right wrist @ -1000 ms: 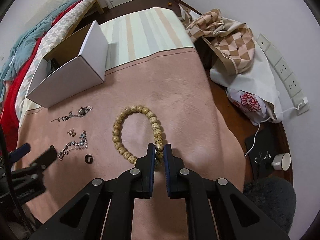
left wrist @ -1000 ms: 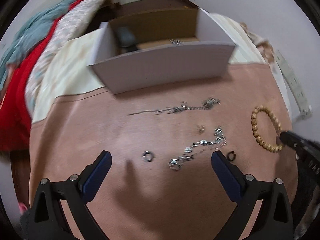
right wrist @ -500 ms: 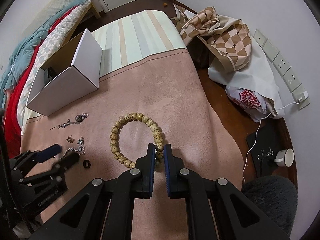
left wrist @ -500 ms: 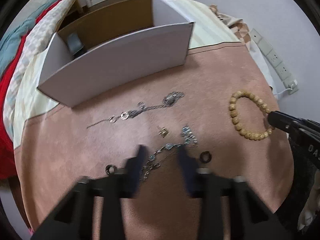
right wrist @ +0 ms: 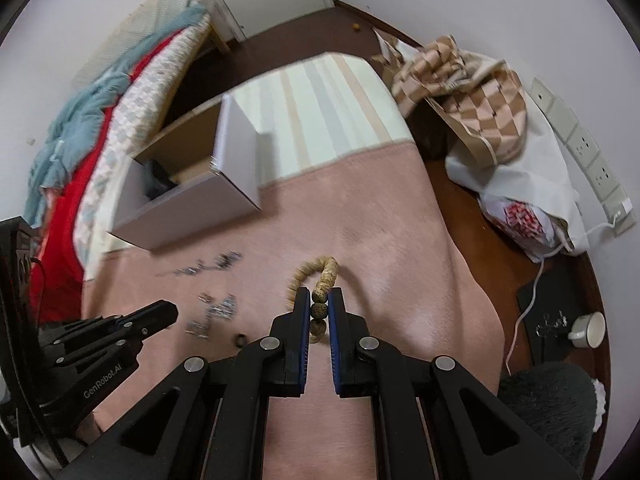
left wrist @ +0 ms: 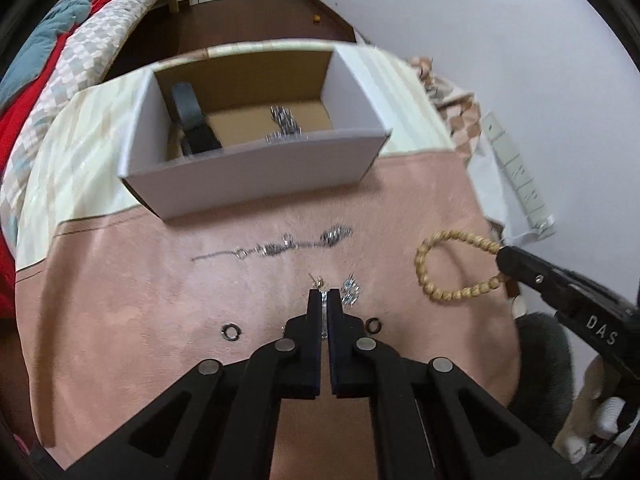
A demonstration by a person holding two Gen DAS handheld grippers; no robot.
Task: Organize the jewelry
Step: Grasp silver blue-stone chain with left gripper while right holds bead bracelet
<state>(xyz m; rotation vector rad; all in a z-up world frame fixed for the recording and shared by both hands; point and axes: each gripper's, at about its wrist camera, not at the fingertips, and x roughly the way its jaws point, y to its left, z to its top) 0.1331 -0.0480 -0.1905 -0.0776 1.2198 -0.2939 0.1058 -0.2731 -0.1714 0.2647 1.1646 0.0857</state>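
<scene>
My left gripper [left wrist: 325, 297] is shut on a silver chain bracelet [left wrist: 350, 290], whose free end trails on the pink blanket [left wrist: 120, 300]. My right gripper [right wrist: 320, 307] is shut on a wooden bead bracelet [right wrist: 318, 274], which hangs as a loop just above the blanket; the left wrist view shows that bead bracelet [left wrist: 436, 268] at the right. A long silver necklace [left wrist: 280, 246], a small gold piece [left wrist: 319, 280] and two dark rings [left wrist: 230, 331] [left wrist: 372, 325] lie on the blanket. Behind them stands an open white box [left wrist: 256, 172] with silver jewelry [left wrist: 284, 120] inside.
A dark object [left wrist: 192, 120] leans in the box's left corner. Red and teal bedding [right wrist: 80, 152] lies to the left. At the right are a checked cloth [right wrist: 472, 80], a white bag [right wrist: 528, 200], wall sockets [right wrist: 588, 160], a cup [right wrist: 588, 330] on the floor and a grey fluffy thing [right wrist: 548, 404].
The left gripper's jaws went from wide open to shut on the silver chain and tipped up toward the box. The right gripper rose, lifting the bead bracelet off the blanket.
</scene>
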